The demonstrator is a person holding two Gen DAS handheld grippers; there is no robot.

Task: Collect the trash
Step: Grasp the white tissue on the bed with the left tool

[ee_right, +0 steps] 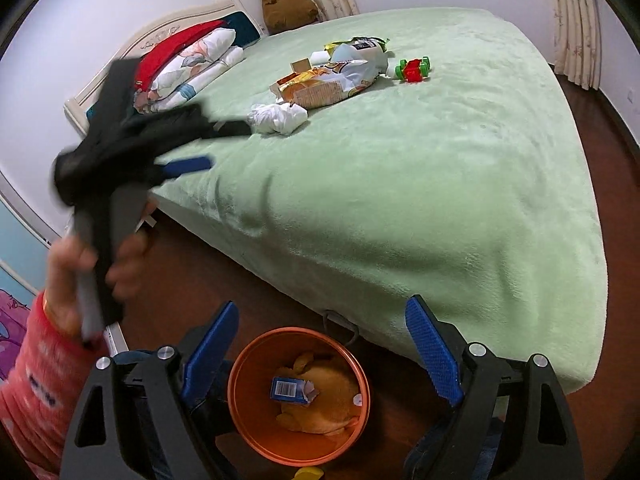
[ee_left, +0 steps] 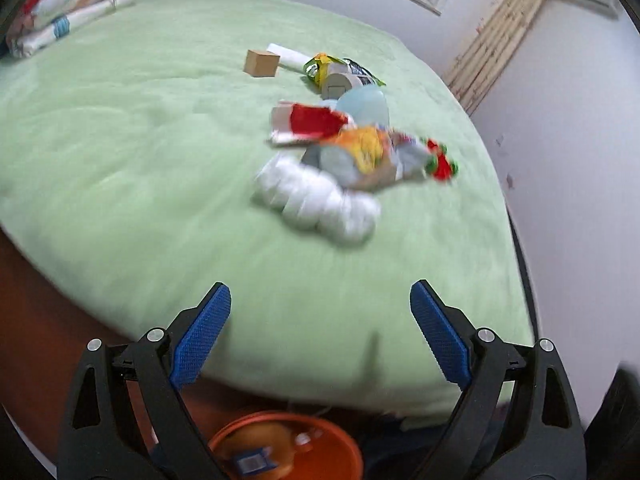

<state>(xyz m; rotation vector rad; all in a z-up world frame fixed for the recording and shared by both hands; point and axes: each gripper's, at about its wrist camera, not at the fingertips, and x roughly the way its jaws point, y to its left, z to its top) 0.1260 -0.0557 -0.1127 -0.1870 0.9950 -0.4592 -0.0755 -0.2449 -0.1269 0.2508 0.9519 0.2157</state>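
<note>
- Left gripper [ee_left: 320, 300] wide open, empty; tissue wad [ee_left: 316, 196] at 12 o'clock, may snag the snack bag [ee_left: 360, 152].
- Right gripper [ee_right: 322, 316] wide open, empty over orange bin [ee_right: 240, 384] at 6 o'clock; a drop could miss.

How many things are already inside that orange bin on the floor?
2 that I can see in the orange bin: a crumpled yellow-orange wrapper filling the bottom, and a small blue carton lying on top of it. More may be hidden underneath.

Place: home bedroom
Evidence: green-covered bed [ee_right: 400, 168], headboard [ee_right: 168, 32], stacked pillows [ee_right: 188, 68], curtains [ee_right: 576, 20], wood floor [ee_right: 600, 112]
</note>
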